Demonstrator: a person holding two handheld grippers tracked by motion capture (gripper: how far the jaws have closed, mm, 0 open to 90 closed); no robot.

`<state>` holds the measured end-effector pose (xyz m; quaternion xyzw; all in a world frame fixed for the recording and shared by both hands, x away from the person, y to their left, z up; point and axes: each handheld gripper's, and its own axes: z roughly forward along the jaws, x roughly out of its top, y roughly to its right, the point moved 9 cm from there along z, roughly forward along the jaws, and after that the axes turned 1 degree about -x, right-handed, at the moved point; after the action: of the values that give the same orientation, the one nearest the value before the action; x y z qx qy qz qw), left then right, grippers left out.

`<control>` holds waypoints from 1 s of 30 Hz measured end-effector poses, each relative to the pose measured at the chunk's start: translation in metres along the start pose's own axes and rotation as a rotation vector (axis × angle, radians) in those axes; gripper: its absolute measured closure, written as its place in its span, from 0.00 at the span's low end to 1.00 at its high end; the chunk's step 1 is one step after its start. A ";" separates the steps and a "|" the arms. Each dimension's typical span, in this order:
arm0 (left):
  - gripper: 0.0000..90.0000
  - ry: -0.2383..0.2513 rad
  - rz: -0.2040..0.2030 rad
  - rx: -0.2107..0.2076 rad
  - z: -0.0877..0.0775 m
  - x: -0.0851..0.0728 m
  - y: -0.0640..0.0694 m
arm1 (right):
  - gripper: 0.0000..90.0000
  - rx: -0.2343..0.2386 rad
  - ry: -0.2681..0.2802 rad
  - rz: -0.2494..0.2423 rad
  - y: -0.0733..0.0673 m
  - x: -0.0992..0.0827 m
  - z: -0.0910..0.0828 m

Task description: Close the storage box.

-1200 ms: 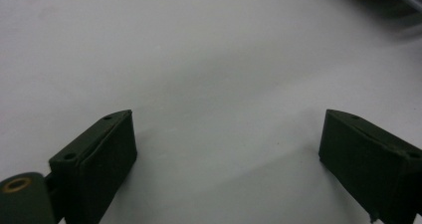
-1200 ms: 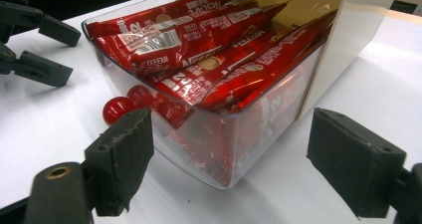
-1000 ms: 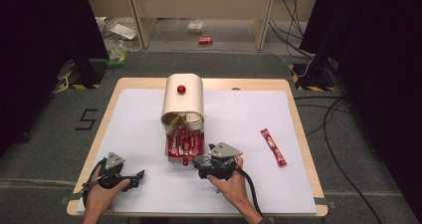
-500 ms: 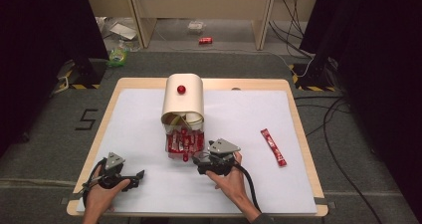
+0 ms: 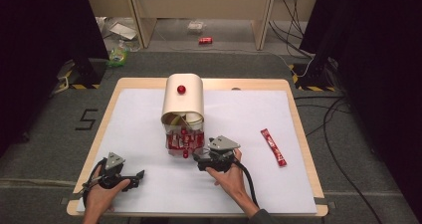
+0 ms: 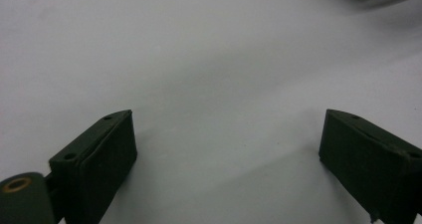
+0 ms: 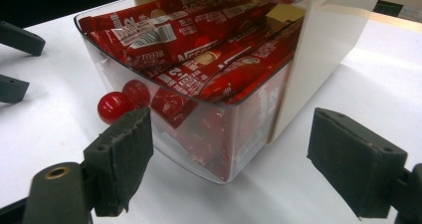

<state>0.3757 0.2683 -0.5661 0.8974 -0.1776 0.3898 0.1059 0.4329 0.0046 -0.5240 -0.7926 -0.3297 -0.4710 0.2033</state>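
Note:
A cream dispenser box point(image 5: 183, 100) with a red knob on its rounded top stands mid-table. Its clear drawer point(image 5: 184, 142) is pulled out toward me and packed with red sachets point(image 7: 199, 59); a red ball knob point(image 7: 110, 107) sits on the drawer's front. My right gripper point(image 5: 199, 160) is open just off the drawer's front right corner, and that corner point(image 7: 219, 144) lies between its spread pads point(image 7: 124, 152) without touching them. The left gripper point(image 5: 138, 174) rests open at the near left, with bare white table between its pads point(image 6: 99, 159).
One loose red sachet point(image 5: 273, 147) lies on the white table cover point(image 5: 249, 114) to the right. The left gripper's jaw tips point(image 7: 17, 37) show at the far left of the right gripper view. The floor beyond the table holds cables and litter.
My right gripper has crept a little forward toward the drawer. The left gripper and the drawer have stayed put.

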 end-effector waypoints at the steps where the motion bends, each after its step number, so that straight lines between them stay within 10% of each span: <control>1: 0.08 0.000 0.000 0.000 0.000 0.000 0.000 | 0.21 0.001 -0.001 0.003 0.000 0.000 0.001; 30: 0.08 -0.001 0.001 0.003 0.000 0.000 0.000 | 0.21 -0.046 0.006 -0.001 0.017 0.006 0.012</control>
<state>0.3756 0.2681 -0.5662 0.8976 -0.1777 0.3897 0.1043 0.4547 0.0027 -0.5247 -0.7954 -0.3185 -0.4809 0.1859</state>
